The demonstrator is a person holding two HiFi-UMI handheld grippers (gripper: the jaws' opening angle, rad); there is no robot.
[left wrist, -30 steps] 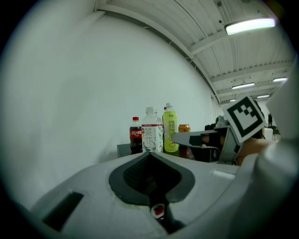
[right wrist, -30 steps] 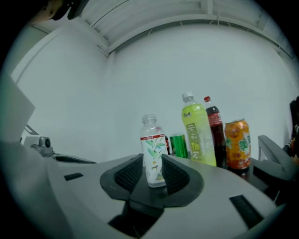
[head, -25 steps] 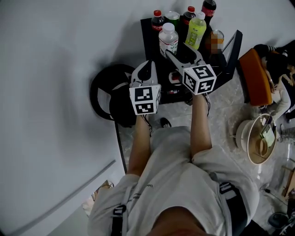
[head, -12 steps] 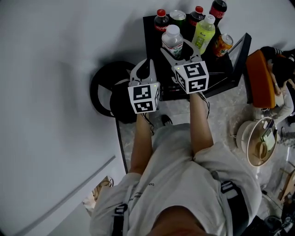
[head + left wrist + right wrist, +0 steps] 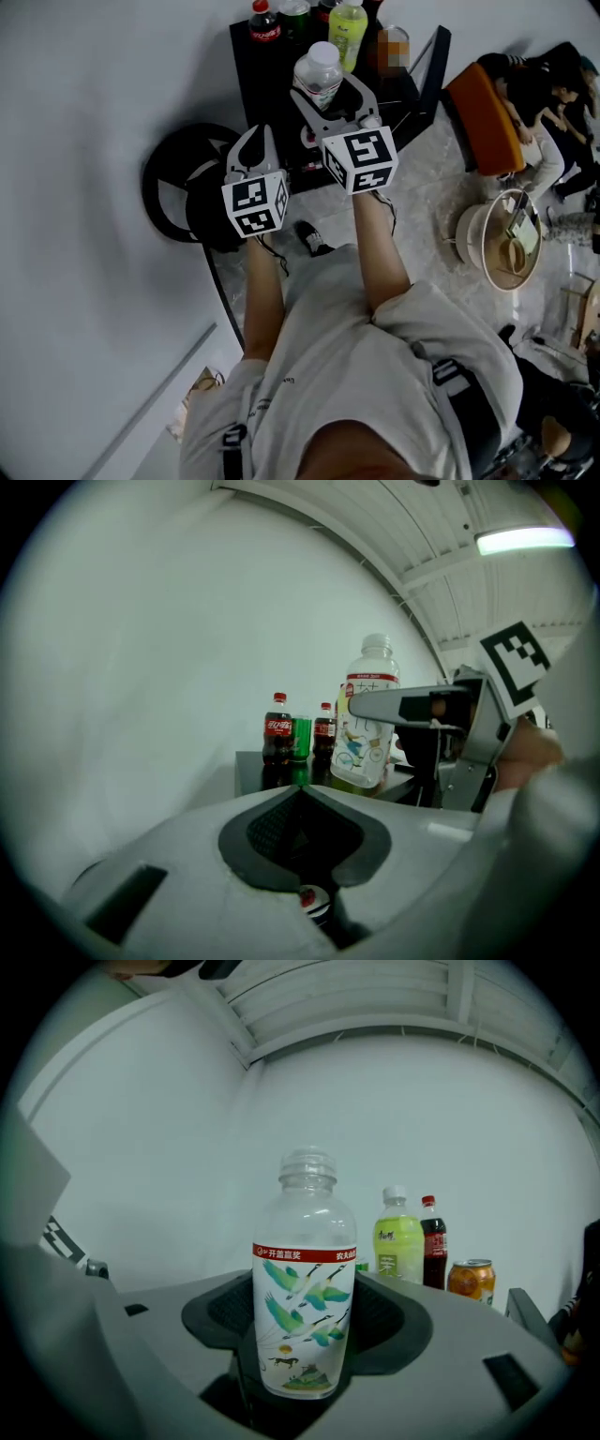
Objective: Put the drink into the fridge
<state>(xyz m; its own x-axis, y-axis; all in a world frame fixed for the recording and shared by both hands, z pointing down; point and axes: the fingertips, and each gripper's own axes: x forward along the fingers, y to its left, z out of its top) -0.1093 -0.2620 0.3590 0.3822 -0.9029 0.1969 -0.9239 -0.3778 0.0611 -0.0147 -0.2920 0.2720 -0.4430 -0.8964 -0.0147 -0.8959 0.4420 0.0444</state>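
A clear bottle with a white cap and a crane label (image 5: pixel 319 70) (image 5: pixel 304 1307) stands upright between the jaws of my right gripper (image 5: pixel 330 91) (image 5: pixel 305 1340). The pads press on its sides after the jaws have just been closing a little. It is held in front of the other drinks on the black table (image 5: pixel 272 89). The left gripper view shows this bottle (image 5: pixel 367 733) with a right finger across it. My left gripper (image 5: pixel 255 139) (image 5: pixel 298 789) hangs shut and empty, left of and nearer than the table. No fridge is in view.
On the table stand a cola bottle (image 5: pixel 264 21) (image 5: pixel 278 728), a green can (image 5: pixel 300 738), a yellow-green bottle (image 5: pixel 347 23) (image 5: pixel 400 1237) and an orange can (image 5: pixel 470 1279). A black round object (image 5: pixel 178 187) lies left of the table. An orange seat (image 5: pixel 483 117) stands to the right.
The right gripper has closed round the crane-label bottle and drawn it away from the row of drinks toward me. The left gripper has sunk slightly. The whole head view has shifted left.
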